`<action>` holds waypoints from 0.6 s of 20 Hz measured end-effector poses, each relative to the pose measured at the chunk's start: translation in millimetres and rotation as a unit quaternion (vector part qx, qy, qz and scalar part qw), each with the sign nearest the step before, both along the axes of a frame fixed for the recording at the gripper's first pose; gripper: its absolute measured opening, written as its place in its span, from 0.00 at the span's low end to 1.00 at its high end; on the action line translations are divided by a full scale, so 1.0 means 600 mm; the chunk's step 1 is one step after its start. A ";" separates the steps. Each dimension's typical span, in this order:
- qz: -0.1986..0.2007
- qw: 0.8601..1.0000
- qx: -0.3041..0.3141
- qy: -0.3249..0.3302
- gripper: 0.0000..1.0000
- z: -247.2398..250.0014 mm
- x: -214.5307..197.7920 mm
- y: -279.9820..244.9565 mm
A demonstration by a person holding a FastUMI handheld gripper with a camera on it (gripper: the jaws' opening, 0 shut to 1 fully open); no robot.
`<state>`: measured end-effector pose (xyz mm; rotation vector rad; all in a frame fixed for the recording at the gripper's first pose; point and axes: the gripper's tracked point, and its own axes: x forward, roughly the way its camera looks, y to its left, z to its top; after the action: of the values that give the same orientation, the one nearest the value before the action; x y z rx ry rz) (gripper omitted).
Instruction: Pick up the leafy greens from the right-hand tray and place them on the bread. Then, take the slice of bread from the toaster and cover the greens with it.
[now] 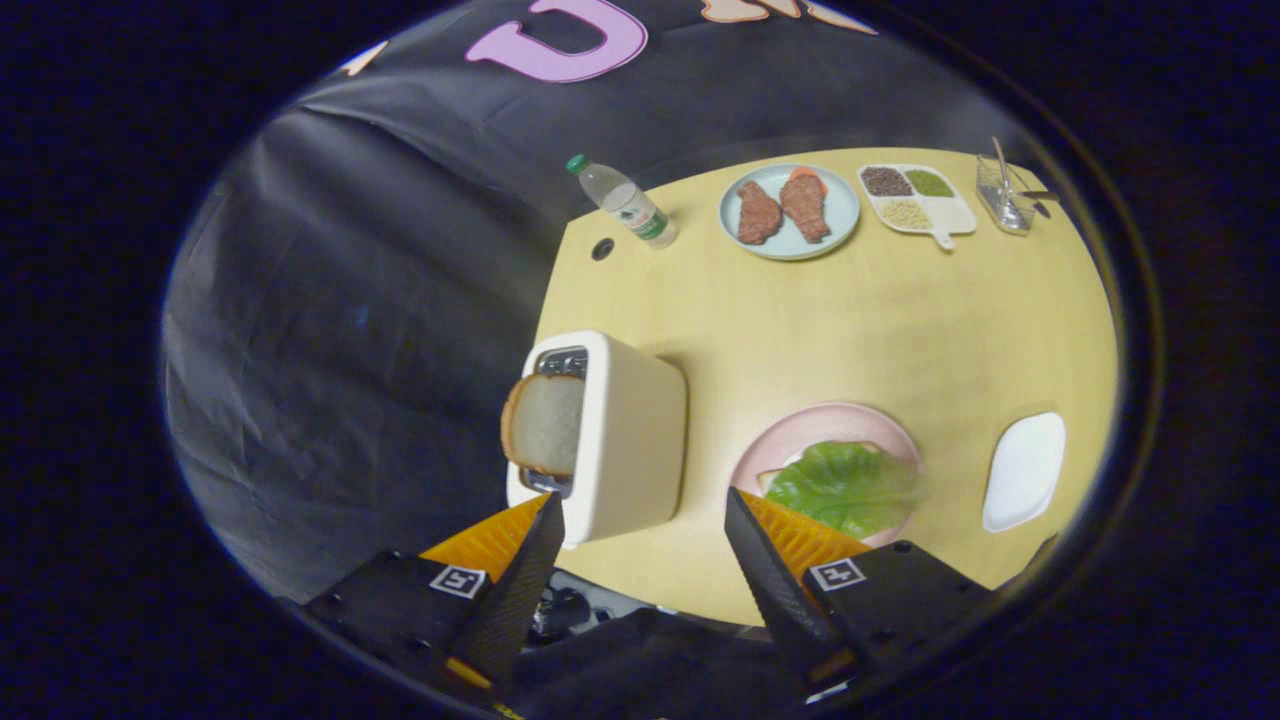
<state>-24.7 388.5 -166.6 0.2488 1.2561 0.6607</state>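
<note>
tool point(640, 515) held above the desk point(880, 320), fingers spread wide apart, gripping nothing. just ahead, between the fingertips: cream toaster point(625, 440), with a slice of bread point(545, 422) standing in its slot at 11 o'clock. at 1 o'clock, right beside the right finger: leafy greens point(845, 488) lying on a pink plate point(835, 425). at 2 o'clock, an empty white tray point(1025, 470). far off around 12 to 1 o'clock: water bottle point(625, 200), blue plate of meat point(790, 212), divided dish of grains point(915, 200).
</note>
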 end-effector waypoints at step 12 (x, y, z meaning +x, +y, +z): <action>0.089 0.995 -0.040 -0.008 1.00 -0.034 -0.008 0.201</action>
<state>-29.8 509.3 -187.1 0.0651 1.2968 0.7612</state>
